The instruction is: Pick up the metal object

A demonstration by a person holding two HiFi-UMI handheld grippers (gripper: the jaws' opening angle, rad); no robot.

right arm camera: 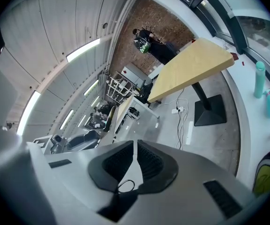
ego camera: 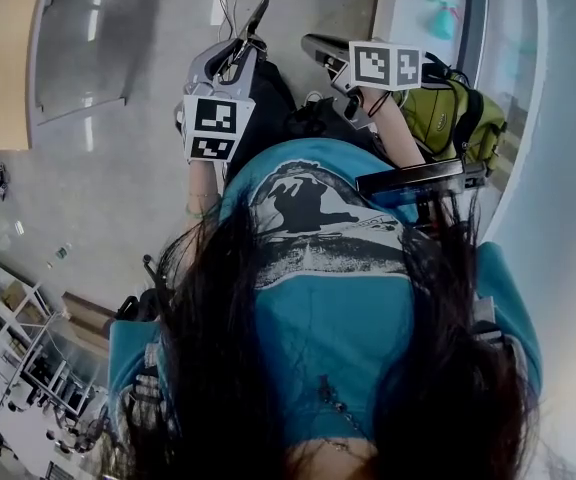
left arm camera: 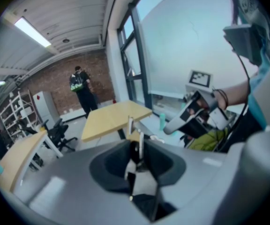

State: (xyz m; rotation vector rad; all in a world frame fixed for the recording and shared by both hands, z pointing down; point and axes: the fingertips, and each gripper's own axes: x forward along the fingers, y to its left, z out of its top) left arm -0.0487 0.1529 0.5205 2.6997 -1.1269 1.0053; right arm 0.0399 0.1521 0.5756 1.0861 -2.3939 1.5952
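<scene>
Silvery, thin metal object (left arm camera: 141,143) standing upright, clamped in left tongs (left arm camera: 135,154), right tongs (right arm camera: 135,152) clenched together, empty

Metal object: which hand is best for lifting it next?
Left. The left gripper already has the thin metal object clamped between its jaws. The right gripper is shut on nothing.

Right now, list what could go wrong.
1. The metal piece looks only thinly pinched in the left hand-held gripper; it may slip and drop to the floor.
2. The right hand-held gripper, shut, hovers close by and could knock it.
</scene>
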